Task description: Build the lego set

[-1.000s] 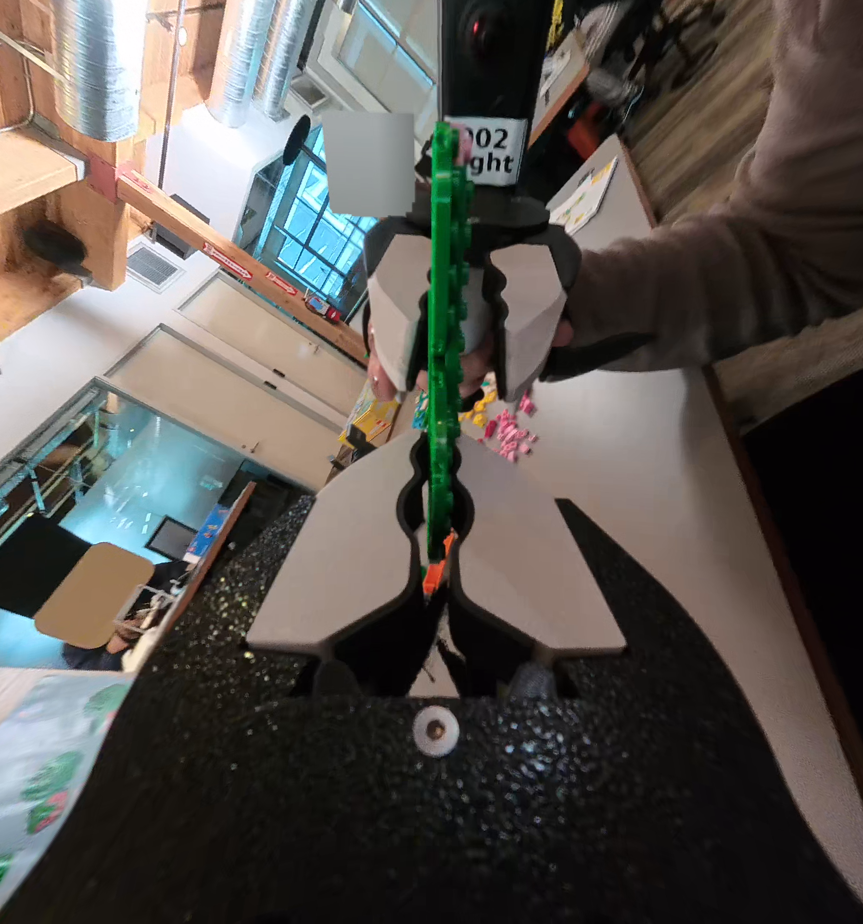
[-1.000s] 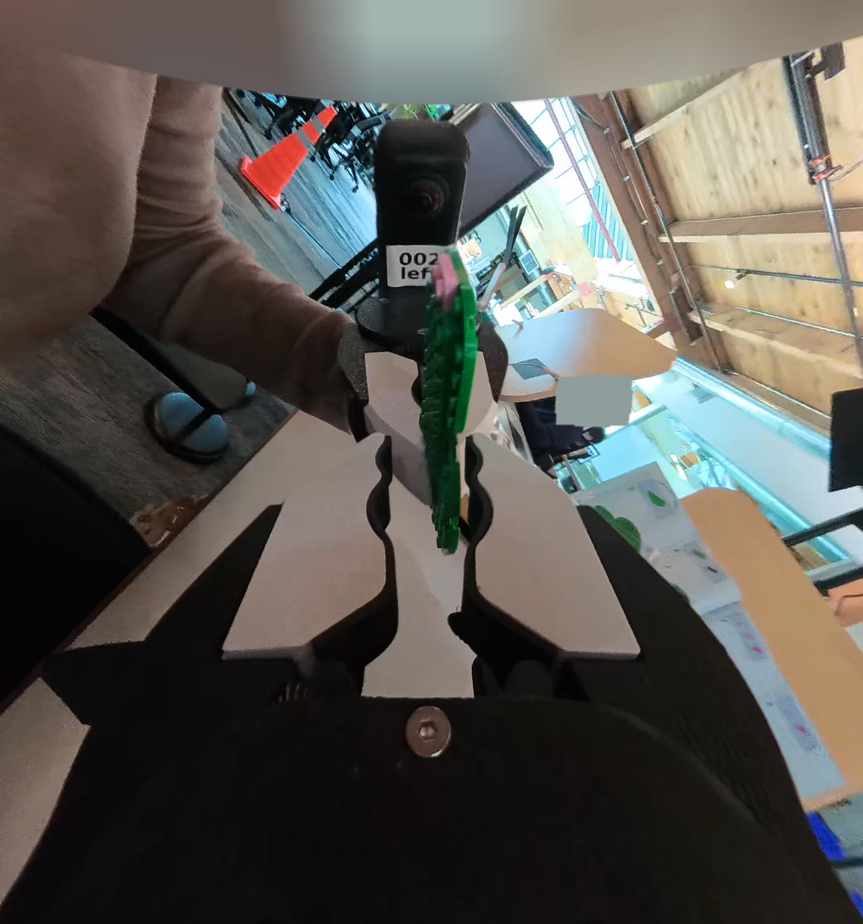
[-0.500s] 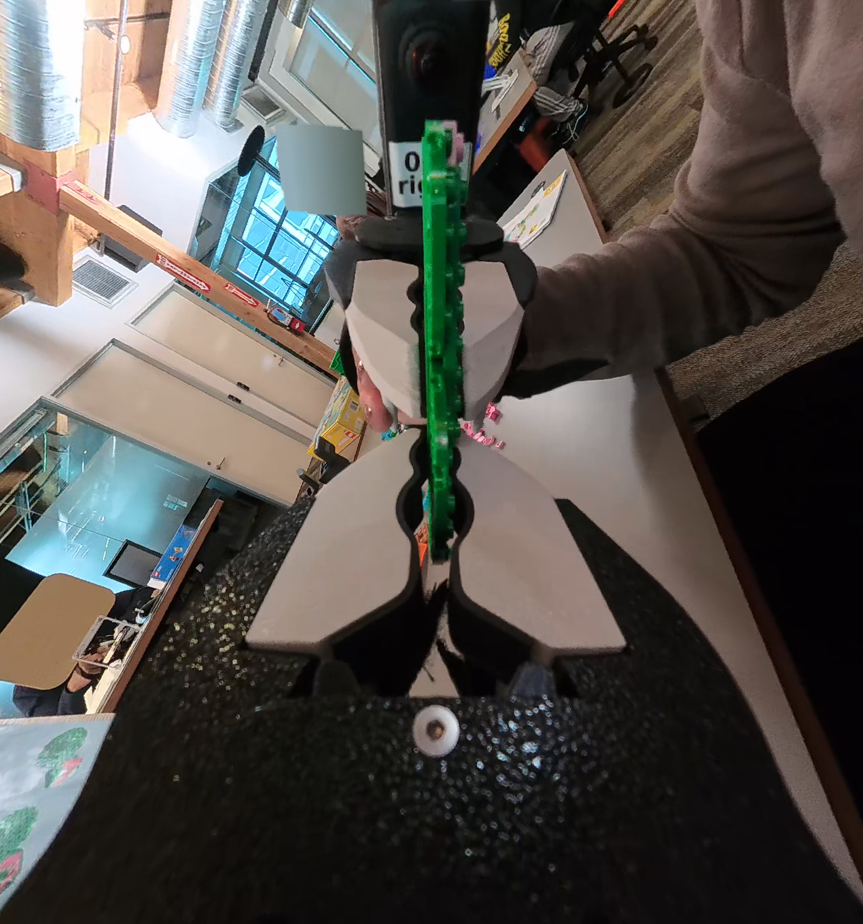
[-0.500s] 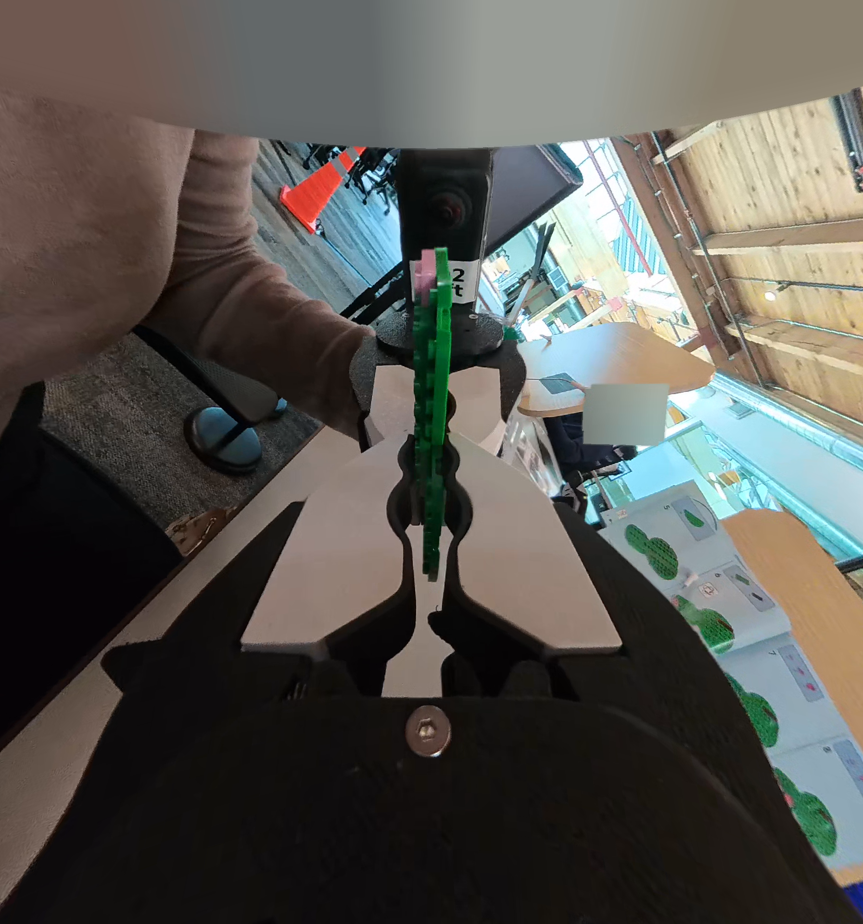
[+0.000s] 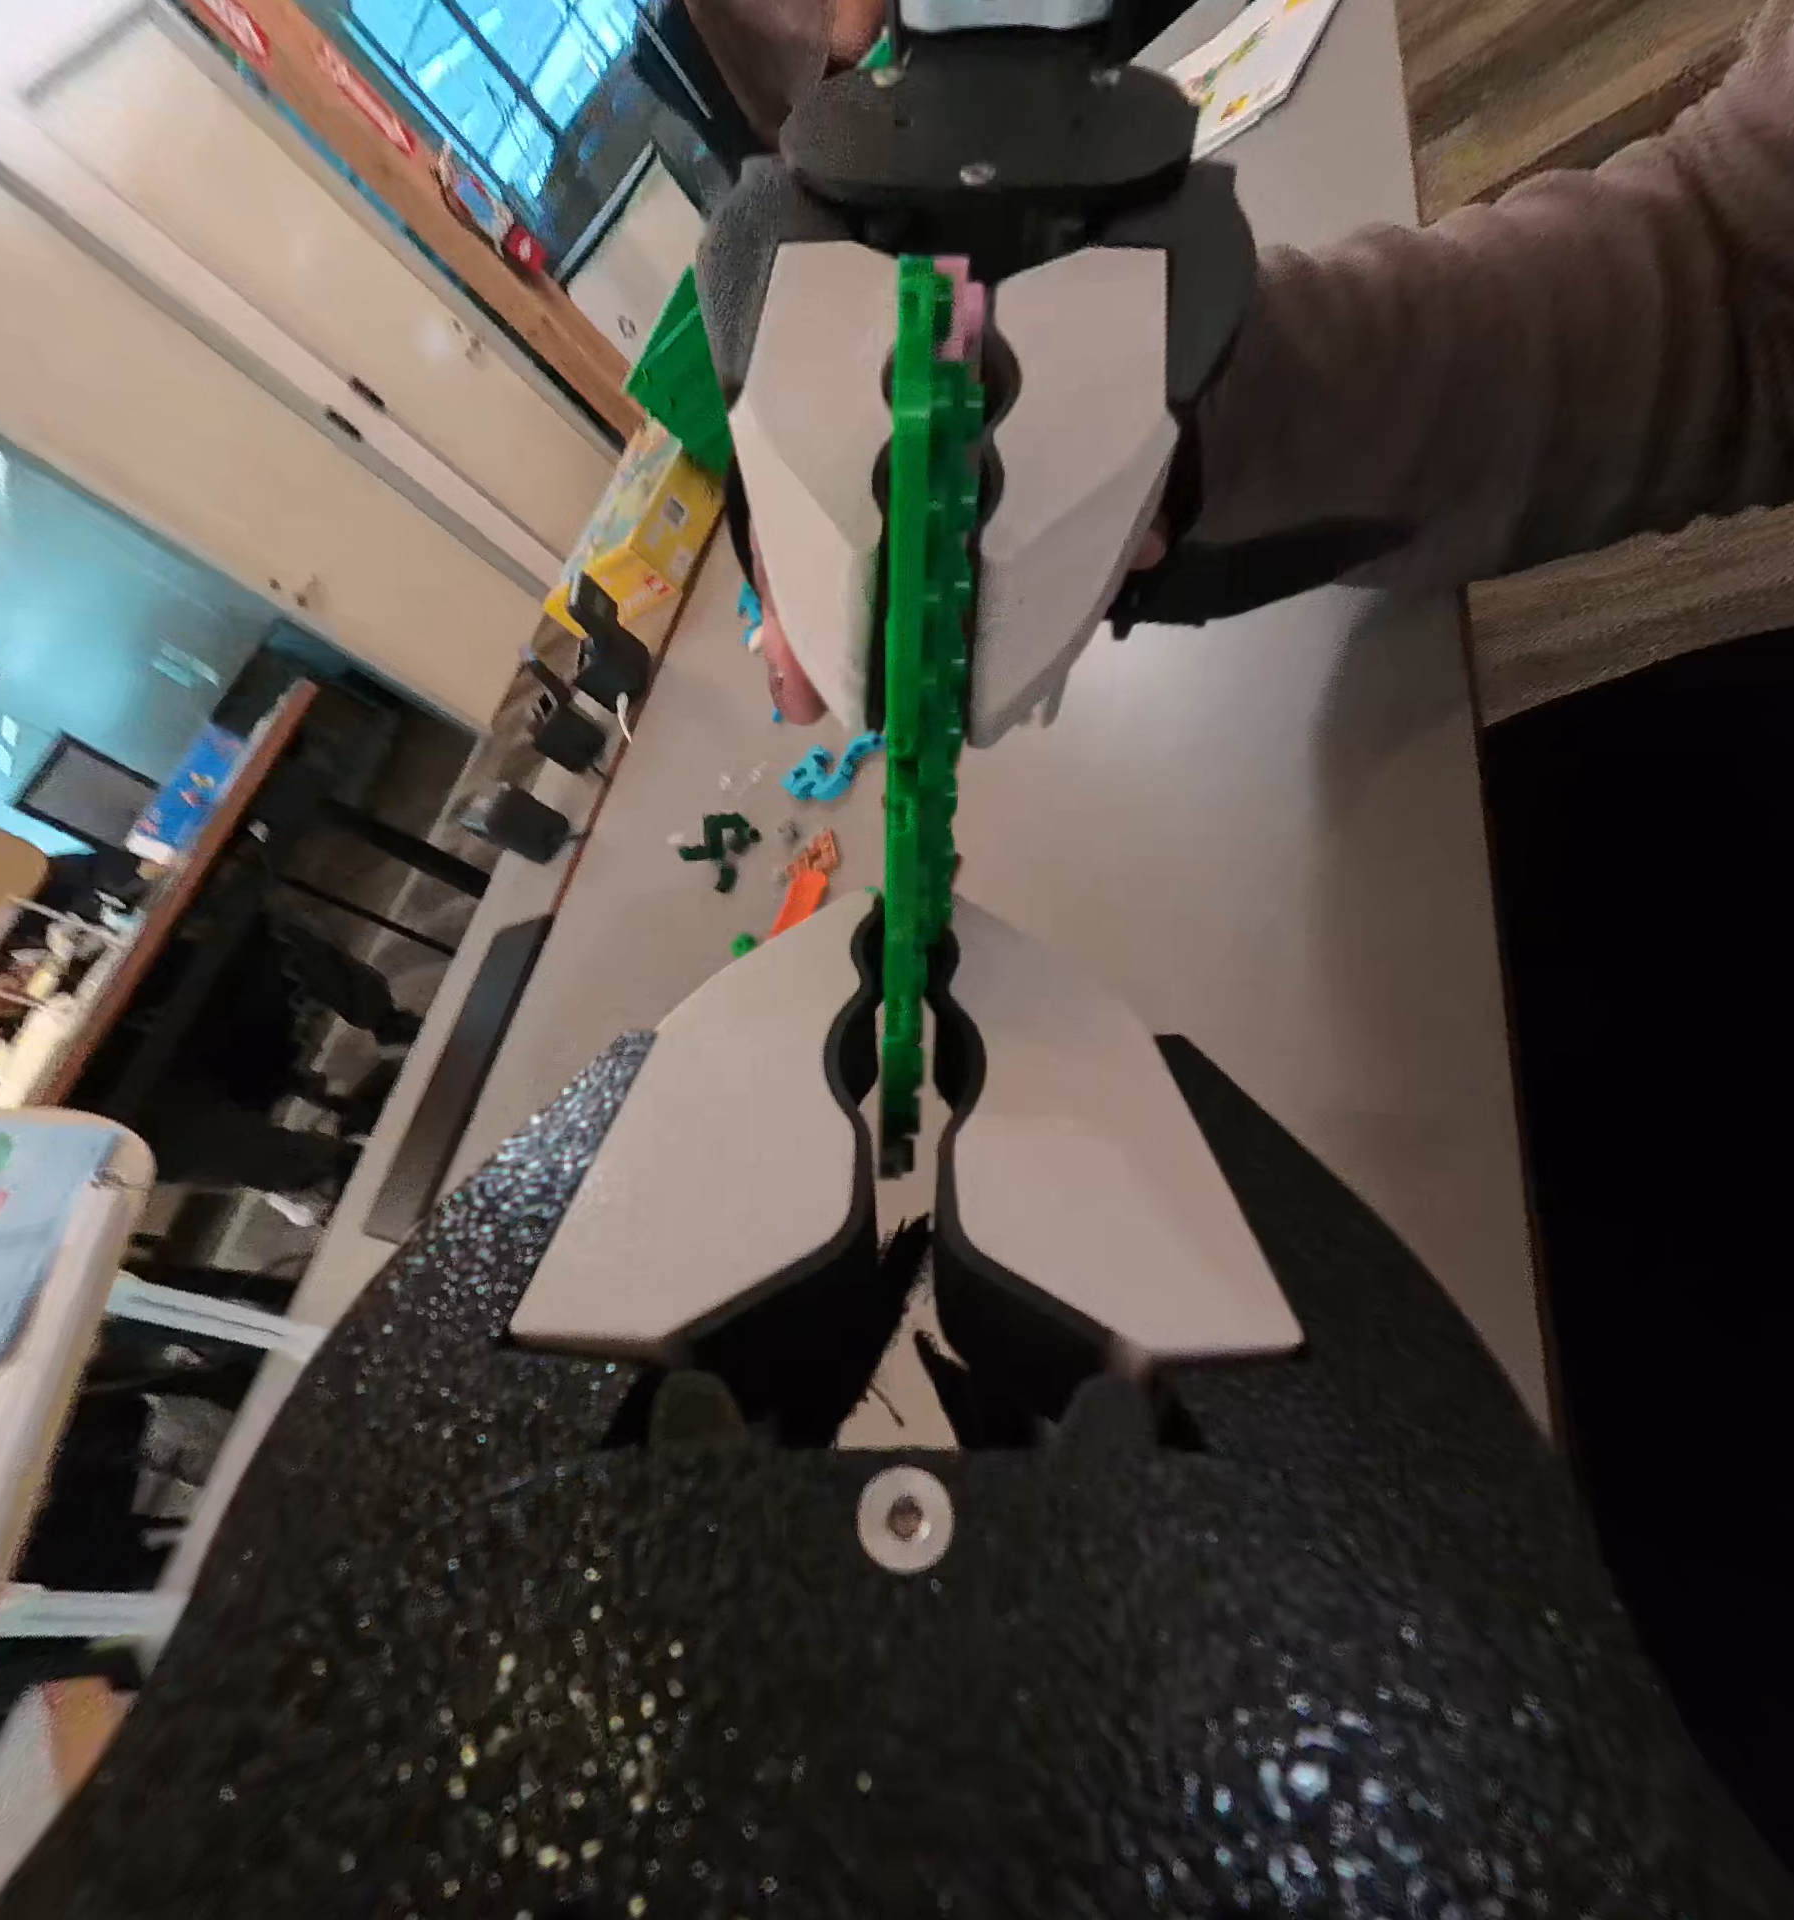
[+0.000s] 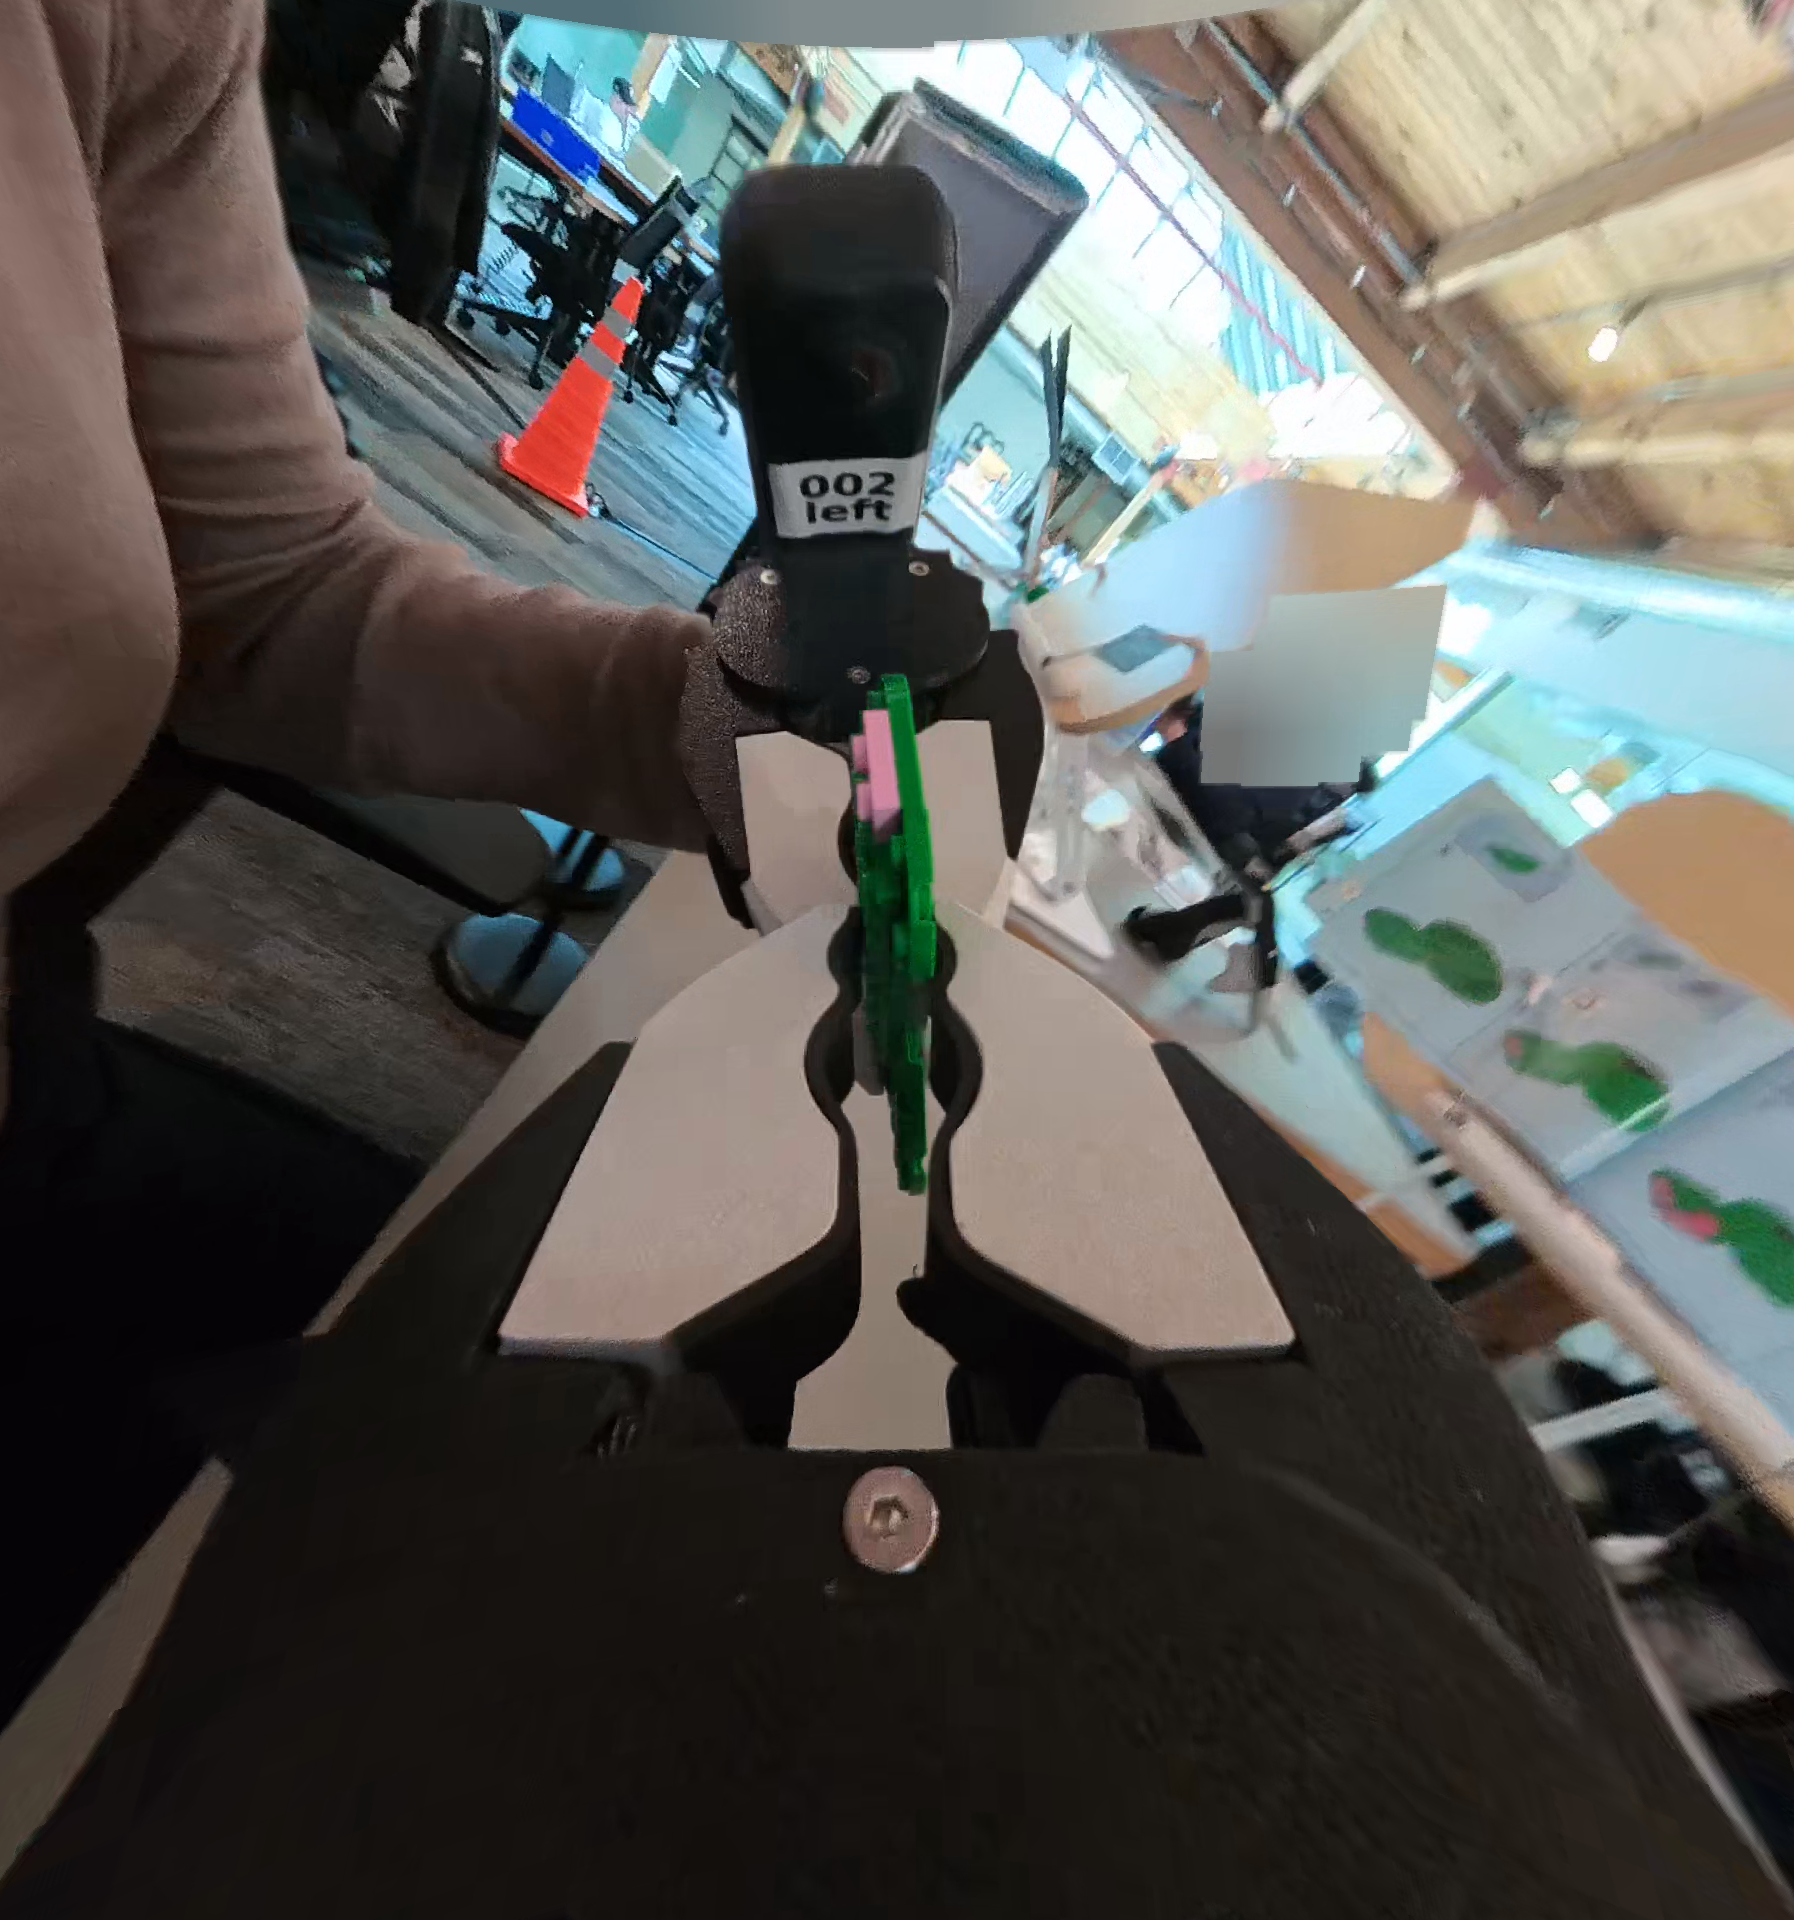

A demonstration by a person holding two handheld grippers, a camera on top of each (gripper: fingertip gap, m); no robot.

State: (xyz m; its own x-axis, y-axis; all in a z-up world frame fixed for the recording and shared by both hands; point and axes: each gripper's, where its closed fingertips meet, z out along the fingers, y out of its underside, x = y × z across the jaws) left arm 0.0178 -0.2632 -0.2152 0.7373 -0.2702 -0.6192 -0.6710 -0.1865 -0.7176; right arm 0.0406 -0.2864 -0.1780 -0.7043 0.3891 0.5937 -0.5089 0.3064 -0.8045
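Observation:
A green lego plate assembly [image 5: 919, 644] is held edge-on between both grippers, above the grey table [image 5: 1236, 883]. A pink brick [image 5: 960, 312] sits on its far end. My left gripper [image 5: 908, 920] is shut on the near end of the plate. The right gripper [image 5: 924, 727] faces it and clamps the far end, with the plate deep between its fingers. In the right wrist view the right gripper [image 6: 895, 920] is shut on the same green plate [image 6: 898, 997]. The pink brick [image 6: 877, 769] is at the far end, toward the left gripper's white fingers [image 6: 784, 821].
Loose pieces lie on the table below: cyan [image 5: 820, 774], dark green [image 5: 716, 842] and orange [image 5: 805, 894]. A yellow box [image 5: 644, 530] and a green plate [image 5: 680, 374] stand farther back. Open instruction pages [image 6: 1599, 1081] lie to the right. The table's edge [image 5: 1485, 935] is close. Left tips to right tips: about 4 centimetres.
The right gripper has closed on the green plate, which it earlier held loosely between wider fingers. Both grippers have tilted down toward the table with the plate between them.

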